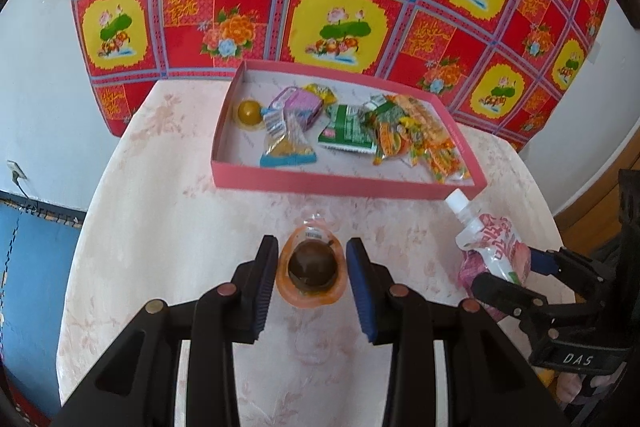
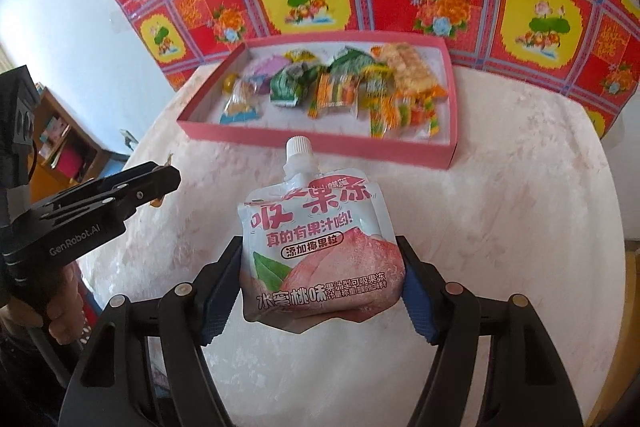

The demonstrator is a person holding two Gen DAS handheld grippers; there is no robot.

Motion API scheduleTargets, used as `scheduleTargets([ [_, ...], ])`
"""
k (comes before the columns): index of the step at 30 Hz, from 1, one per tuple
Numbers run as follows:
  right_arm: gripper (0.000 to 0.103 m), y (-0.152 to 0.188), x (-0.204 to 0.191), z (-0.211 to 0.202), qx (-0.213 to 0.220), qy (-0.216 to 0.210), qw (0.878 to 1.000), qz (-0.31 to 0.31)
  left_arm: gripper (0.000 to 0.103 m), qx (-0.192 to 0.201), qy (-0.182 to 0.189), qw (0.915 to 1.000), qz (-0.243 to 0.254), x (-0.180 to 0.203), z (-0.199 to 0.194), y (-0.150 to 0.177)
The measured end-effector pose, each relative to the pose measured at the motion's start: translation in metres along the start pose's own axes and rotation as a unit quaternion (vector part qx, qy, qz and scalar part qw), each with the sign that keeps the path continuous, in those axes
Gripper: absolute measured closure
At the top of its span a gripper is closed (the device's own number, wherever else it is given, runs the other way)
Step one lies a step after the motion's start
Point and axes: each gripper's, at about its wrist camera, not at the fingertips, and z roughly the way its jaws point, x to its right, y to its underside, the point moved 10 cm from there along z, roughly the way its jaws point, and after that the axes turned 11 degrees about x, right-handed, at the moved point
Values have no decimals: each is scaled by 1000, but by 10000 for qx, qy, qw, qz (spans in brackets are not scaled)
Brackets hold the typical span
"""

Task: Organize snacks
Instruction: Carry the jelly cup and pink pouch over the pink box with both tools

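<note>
At lower centre, the right gripper [image 2: 322, 291] clenches the white peach-print spouted jelly pouch [image 2: 320, 247]; the left gripper [image 1: 312, 267] straddles, unclosed, an orange-rimmed brown jelly cup [image 1: 311, 267]. Lift level, clearing the pink cardboard tray's [image 2: 320, 139] near wall at upper centre.

The peach jelly pouch [image 2: 320, 255] is glossy printed plastic film, the pink tray [image 1: 344, 183] looks like matt cardboard, and the table [image 1: 160, 227] wears a faintly sheened, floral-patterned pale cloth.
</note>
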Motion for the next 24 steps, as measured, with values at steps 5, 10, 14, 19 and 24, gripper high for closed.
scheduleTargets([
  [5, 30, -13, 6, 4, 81, 12, 10000, 39, 66, 57, 20, 10000, 66, 6, 6, -13],
  [10, 30, -27, 10, 9, 188, 20, 9998, -4, 66, 118, 53, 9998, 170, 14, 15, -27],
  [14, 30, -41, 11, 13, 332, 2, 9995, 5, 66, 212, 84, 9994, 260, 22, 24, -42],
  [19, 30, -58, 17, 20, 438, 14, 9990, 51, 66, 300, 129, 9990, 307, 30, 35, -59],
  [24, 30, -73, 24, 27, 536, 23, 9985, 60, 66, 330, 97, 9989, 317, 31, 48, -70],
])
